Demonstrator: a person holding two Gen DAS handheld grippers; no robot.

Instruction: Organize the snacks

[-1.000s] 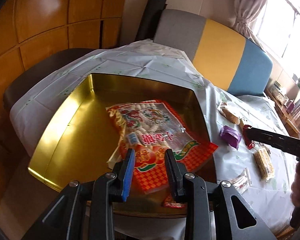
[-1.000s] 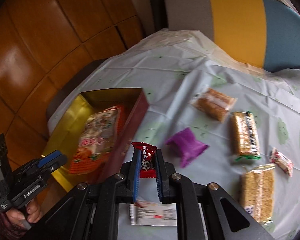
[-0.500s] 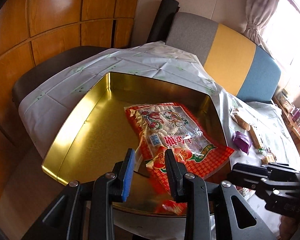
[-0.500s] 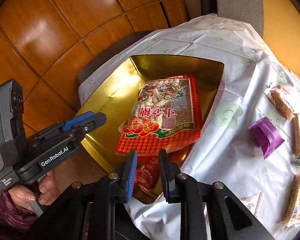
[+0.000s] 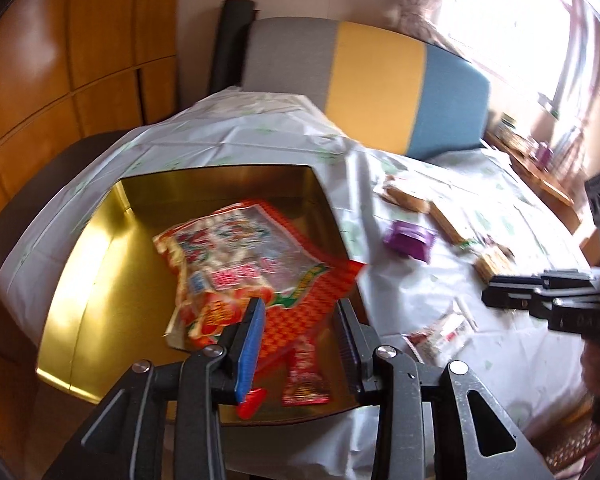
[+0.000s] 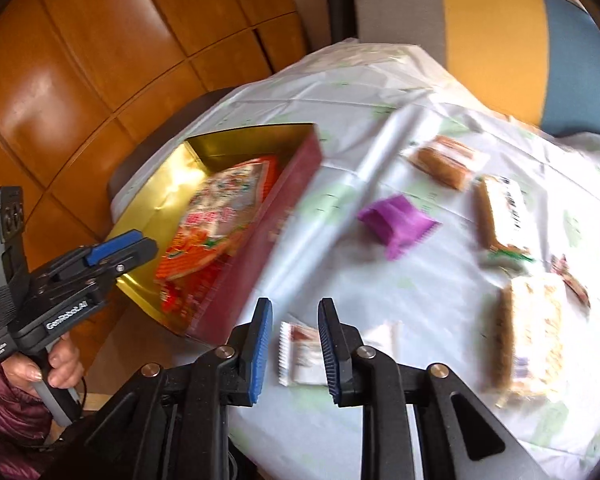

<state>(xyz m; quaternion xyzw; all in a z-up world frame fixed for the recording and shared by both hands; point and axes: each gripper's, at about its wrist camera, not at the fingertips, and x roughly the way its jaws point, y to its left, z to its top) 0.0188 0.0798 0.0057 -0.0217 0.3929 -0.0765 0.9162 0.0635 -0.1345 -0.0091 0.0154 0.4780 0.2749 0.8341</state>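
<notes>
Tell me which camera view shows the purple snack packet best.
The right wrist view: the purple packet lies unobstructed mid-table on the white tablecloth, large enough to show its crimped edge. The left wrist view shows it smaller, blurrier and farther off, beside the gold tin.

gold tin (image 5: 100, 280): big red bag (image 5: 252, 264), small red packet (image 5: 306, 380) inside | purple packet (image 6: 396, 226): on tablecloth

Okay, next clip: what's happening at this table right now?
A person with a gripper in each hand is sorting snacks into a gold tin. A large red bag and a small red packet already lie inside. The right gripper, jaws just opening and empty, hangs above a small white packet on the tablecloth. The left gripper, jaws also opening, holds nothing. A purple packet and several bars remain outside.
</notes>
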